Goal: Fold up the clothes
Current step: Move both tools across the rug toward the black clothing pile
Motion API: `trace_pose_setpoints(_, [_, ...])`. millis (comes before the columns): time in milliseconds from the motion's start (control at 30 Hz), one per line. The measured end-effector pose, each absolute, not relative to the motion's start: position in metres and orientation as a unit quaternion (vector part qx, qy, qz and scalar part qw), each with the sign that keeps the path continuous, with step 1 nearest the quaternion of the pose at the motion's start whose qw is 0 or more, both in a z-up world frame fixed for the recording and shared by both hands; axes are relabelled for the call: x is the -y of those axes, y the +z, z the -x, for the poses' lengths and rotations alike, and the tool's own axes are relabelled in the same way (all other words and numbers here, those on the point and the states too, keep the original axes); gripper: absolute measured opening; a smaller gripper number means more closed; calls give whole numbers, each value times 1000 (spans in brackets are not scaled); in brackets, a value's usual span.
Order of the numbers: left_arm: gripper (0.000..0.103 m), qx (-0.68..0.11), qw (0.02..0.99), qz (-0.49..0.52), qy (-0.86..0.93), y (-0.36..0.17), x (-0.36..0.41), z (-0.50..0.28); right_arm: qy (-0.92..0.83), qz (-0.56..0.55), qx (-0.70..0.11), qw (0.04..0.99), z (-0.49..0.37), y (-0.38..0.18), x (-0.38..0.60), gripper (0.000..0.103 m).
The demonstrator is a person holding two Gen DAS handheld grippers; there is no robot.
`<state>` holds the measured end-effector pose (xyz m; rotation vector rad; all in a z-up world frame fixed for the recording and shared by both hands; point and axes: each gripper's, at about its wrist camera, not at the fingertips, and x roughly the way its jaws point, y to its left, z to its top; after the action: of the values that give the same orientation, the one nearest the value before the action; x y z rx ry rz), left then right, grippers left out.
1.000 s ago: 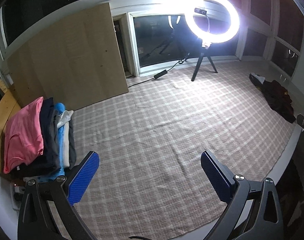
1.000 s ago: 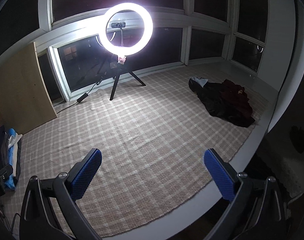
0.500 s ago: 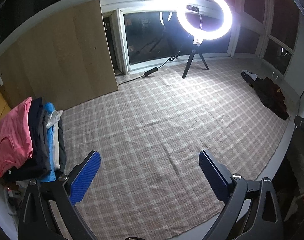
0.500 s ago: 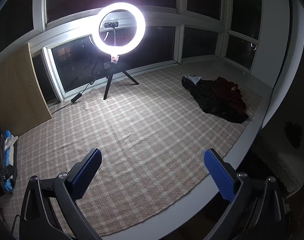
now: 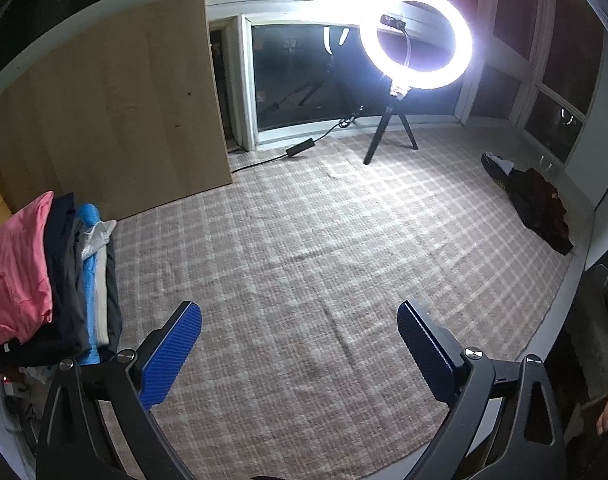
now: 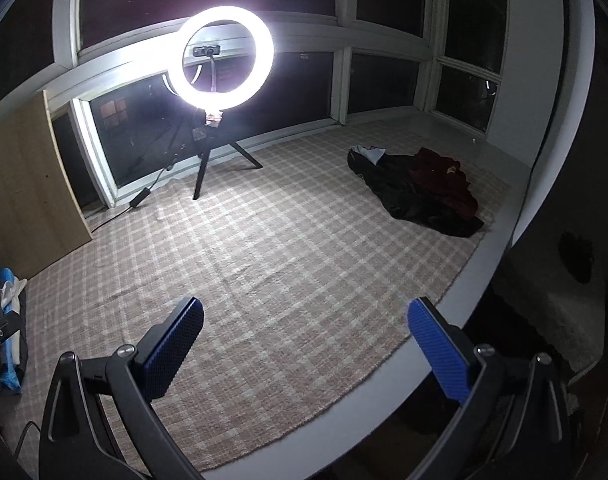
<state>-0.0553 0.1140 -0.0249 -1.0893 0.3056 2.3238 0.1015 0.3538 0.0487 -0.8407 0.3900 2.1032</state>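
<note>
Checked pink-and-cream woven cloth [image 5: 304, 264] covers the whole work surface, and no brand, label or legible writing shows in either view. The left gripper [image 5: 299, 344] hangs above the near part of that cloth with its blue ribbed pads [image 5: 171, 354] spread wide and nothing between them; the right gripper [image 6: 304, 344] hangs likewise over the cloth's near edge, pads far apart and empty.

At about 2 o'clock in the left wrist view lies the crumpled heap of dark black and maroon clothes [image 5: 538, 208], at the far right edge of the cloth. In the right wrist view the same heap [image 6: 420, 196] sits at about 1 o'clock and shows more plainly: its long axis runs from a pale collar end at far left toward the near right, with the maroon garment on top at the far side.

Only the left wrist view shows in full the stack of folded garments [image 5: 47, 280], at 9 o'clock, pink on top, then navy, blue and white layers; the right wrist view catches only its blue and white edge. A glowing white ring light on a black tripod [image 5: 416, 36] stands at the far edge, before dark windows, with a tan wooden board [image 5: 111, 112] leaning to its left.
</note>
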Motion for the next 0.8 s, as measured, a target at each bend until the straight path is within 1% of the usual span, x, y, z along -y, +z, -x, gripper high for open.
trace_pose_setpoints(200, [98,-100,295,408,858,-26,-122,60,829,339,-160,416,-107,44,-372,103])
trace_pose_setpoints(433, [98,-111,289,415,856,-30,-146,64,822,351,-146,423,-107,37,-416,103])
trace_pose_setpoints(600, [98,-111,275,414,860,-23,-165,70,825,353,-143,417,-105,27,-471,103])
trace_pose_setpoints(733, [99,-106,252,409,871,-11,-186,74,834,338,-167,402,-111,19,-534,103])
trace_pose_setpoints(800, [99,-100,245,410,873,-5,-198,76,837,330,-165,405,-115,15,-572,103])
